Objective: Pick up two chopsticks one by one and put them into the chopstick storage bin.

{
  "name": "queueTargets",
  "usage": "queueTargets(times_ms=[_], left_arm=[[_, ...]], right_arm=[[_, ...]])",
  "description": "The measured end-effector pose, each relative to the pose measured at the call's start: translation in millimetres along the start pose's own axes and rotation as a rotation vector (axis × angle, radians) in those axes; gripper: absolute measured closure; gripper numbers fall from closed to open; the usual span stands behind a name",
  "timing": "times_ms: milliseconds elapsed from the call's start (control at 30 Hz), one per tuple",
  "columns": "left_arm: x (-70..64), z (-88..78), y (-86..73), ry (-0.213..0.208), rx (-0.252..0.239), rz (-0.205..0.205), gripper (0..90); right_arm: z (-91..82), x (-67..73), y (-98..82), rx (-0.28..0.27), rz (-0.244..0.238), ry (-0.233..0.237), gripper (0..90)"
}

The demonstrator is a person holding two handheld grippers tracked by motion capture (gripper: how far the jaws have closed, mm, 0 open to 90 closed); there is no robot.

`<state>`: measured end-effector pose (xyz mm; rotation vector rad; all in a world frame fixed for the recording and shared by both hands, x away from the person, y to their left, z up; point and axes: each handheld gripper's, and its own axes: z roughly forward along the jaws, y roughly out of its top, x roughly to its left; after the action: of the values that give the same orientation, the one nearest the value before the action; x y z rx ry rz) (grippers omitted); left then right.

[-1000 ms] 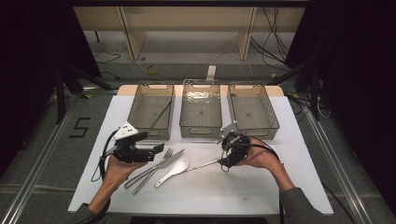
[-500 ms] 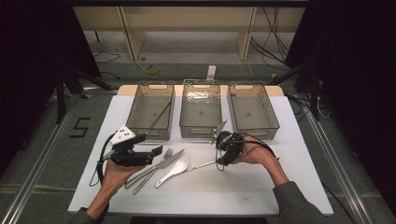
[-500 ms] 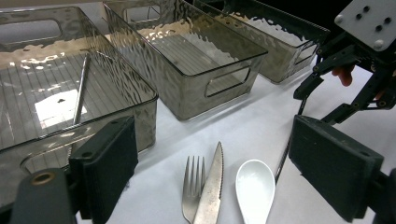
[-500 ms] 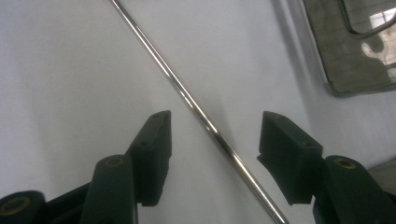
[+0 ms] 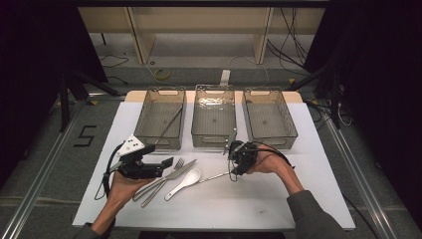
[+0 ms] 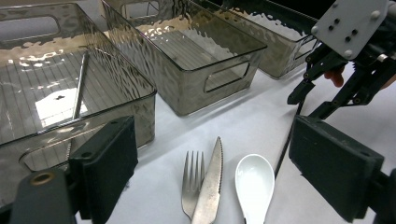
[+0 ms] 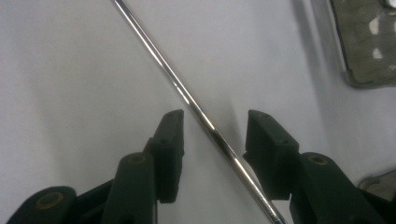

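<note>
floor: grey | shelf unit: pale wood, behind table | curtains: black, both sides

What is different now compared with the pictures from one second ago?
The right gripper has just been closing its jaws around the thin metal rod lying on the table; the pads do not press it yet. The left gripper, fork, knife, white spoon and three bins kept their places.

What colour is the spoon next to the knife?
White. The spoon shows best in the left gripper view, lying right of the knife.
</note>
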<state>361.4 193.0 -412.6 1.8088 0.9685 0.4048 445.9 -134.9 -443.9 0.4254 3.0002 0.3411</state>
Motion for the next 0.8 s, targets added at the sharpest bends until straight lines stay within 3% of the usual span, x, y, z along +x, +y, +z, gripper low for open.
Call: queueTargets(times_ms=[233, 700, 800], left_arm=[[-0.2, 0.3, -0.2, -0.003, 0.002, -0.001, 14.7], [-1.2, 1.9, -0.2, -0.014, 0.004, -0.013, 14.7], [-0.7, 1.6, -0.4, -0.015, 0.003, -0.016, 14.7]], right_arm=[[4.5, -0.4, 0.0, 0.025, 0.011, 0.009, 61.4], [11.3, 4.0, 1.1, 0.079, -0.028, 0.014, 70.6], [10.8, 8.3, 0.9, 0.093, -0.058, 0.002, 72.6]])
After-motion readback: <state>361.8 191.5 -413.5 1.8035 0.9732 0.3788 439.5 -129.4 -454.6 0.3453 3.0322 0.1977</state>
